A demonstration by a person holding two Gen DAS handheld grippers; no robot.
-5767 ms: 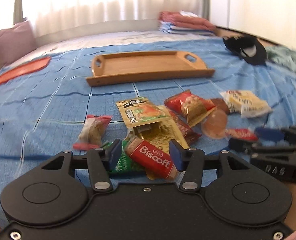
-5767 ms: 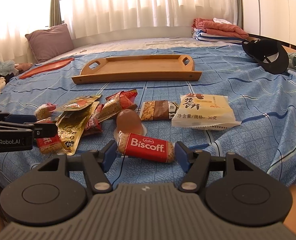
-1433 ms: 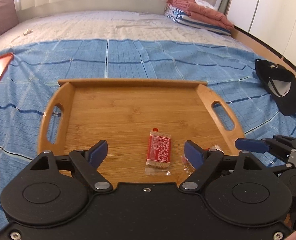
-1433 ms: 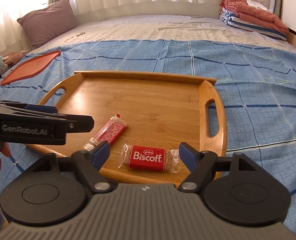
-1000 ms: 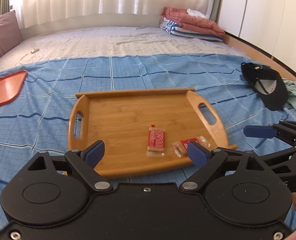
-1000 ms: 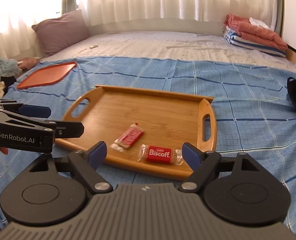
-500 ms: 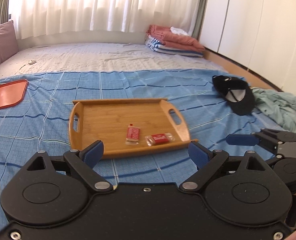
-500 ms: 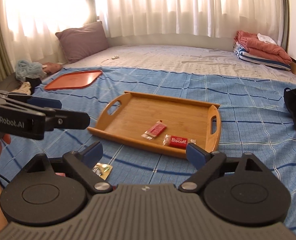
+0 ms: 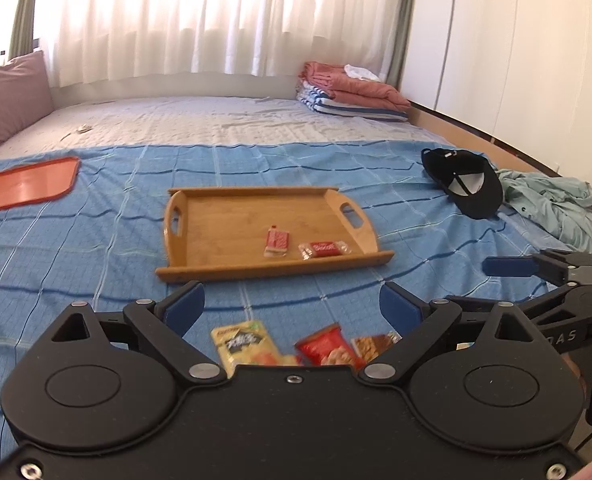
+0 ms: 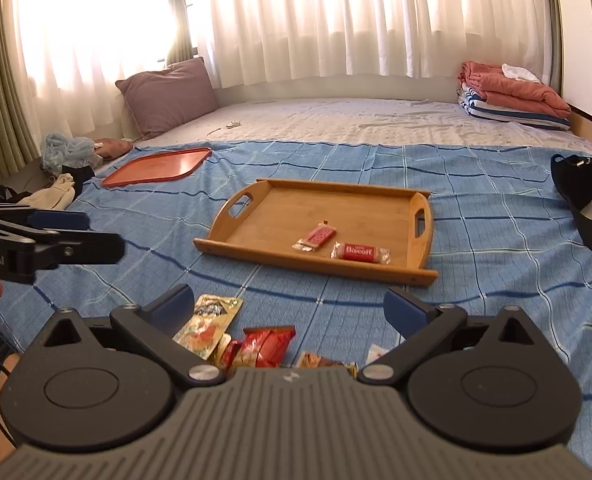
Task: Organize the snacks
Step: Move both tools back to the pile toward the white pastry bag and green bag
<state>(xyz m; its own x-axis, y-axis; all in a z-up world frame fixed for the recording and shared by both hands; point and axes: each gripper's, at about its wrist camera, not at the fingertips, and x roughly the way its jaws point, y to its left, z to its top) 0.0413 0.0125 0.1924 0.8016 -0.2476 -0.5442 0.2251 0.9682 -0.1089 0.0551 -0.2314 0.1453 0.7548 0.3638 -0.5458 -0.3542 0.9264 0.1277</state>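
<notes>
We see a blue checked bedspread [image 9: 95, 248], white curtains [image 10: 336, 20] across the top. The wooden tray [image 10: 422, 270] sits mid-frame, holding two Biscoff packets [image 10: 359, 252]; loose snacks [image 9: 324, 348] lie bottom centre. Only the right view shows the clutter [image 10: 63, 152] at far left. Left gripper [image 9: 291, 308] gapes empty; right gripper [image 10: 291, 310] is opening, empty. A second ago the tray loomed nearer.

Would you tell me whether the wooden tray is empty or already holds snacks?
Not empty: the wooden tray holds two red snack packets lying flat.
</notes>
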